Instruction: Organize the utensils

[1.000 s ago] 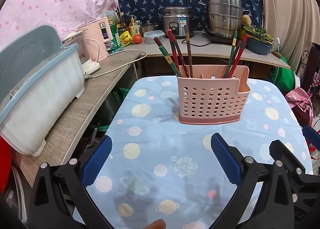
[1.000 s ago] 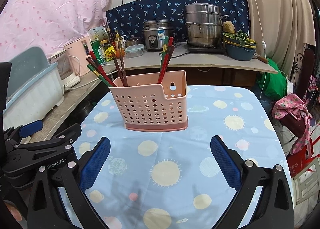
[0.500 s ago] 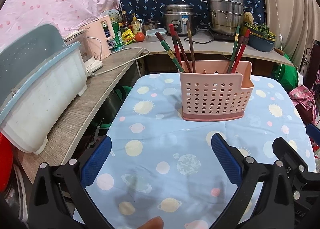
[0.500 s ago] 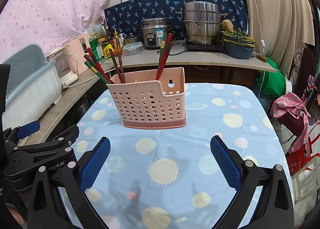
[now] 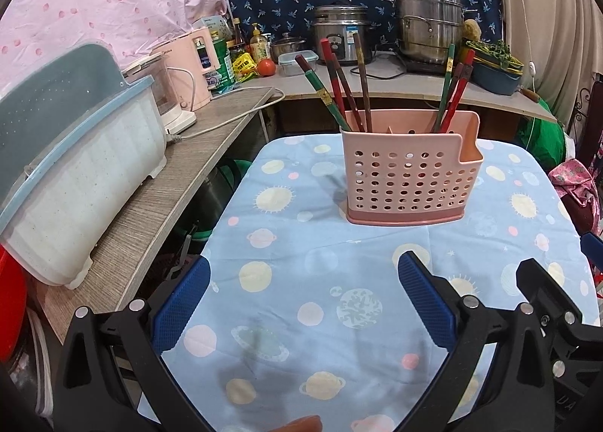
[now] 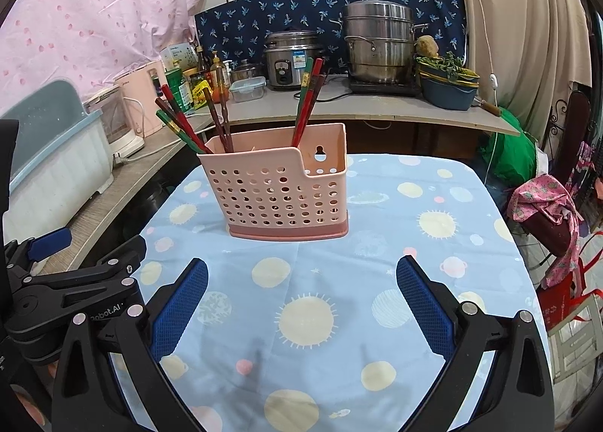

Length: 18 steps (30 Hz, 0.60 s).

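A pink perforated utensil holder [image 5: 409, 177] stands upright on the blue planet-print tablecloth [image 5: 339, 281]; it also shows in the right wrist view [image 6: 280, 192]. Several red, green and brown chopsticks [image 5: 339, 92] lean in its left compartment and more chopsticks [image 5: 454, 92] in its right one. My left gripper [image 5: 303, 300] is open and empty, held back from the holder near the table's front. My right gripper [image 6: 301, 302] is open and empty, also short of the holder. The left gripper's body [image 6: 75, 281] shows at the left of the right wrist view.
A blue-and-white dish drainer [image 5: 68, 183] sits on the wooden side counter [image 5: 158, 198] at left, with a pink kettle [image 5: 192, 70] behind. A rice cooker [image 5: 339, 36] and steel steamer pot [image 5: 429, 28] stand on the back counter. A chair with pink cloth [image 6: 546, 213] is at right.
Both grippers have drawn back slightly and tilted, so the holder sits a little higher and farther in both views. Both stay open and empty.
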Motion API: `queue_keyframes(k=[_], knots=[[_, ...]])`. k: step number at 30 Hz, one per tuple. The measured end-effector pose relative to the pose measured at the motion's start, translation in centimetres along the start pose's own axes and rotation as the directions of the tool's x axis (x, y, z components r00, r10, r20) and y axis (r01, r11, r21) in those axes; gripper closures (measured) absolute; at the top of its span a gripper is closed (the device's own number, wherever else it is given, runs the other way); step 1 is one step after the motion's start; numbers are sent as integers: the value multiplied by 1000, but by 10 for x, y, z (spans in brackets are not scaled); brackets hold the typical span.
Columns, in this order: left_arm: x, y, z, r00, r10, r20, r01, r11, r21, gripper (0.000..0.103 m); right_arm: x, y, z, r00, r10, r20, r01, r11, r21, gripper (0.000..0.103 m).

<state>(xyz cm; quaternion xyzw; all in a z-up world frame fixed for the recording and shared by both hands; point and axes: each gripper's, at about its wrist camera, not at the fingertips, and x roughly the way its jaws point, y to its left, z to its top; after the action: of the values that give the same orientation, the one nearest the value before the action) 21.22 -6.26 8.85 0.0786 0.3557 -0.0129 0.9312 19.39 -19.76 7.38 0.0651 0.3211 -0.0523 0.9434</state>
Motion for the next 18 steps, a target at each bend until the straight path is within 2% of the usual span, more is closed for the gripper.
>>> queue_keyframes(k=[18], knots=[[7, -2, -2, 1000, 6, -12, -6, 1000, 1, 8, 5, 1, -2, 1000, -10, -13, 10, 1000, 4, 7]])
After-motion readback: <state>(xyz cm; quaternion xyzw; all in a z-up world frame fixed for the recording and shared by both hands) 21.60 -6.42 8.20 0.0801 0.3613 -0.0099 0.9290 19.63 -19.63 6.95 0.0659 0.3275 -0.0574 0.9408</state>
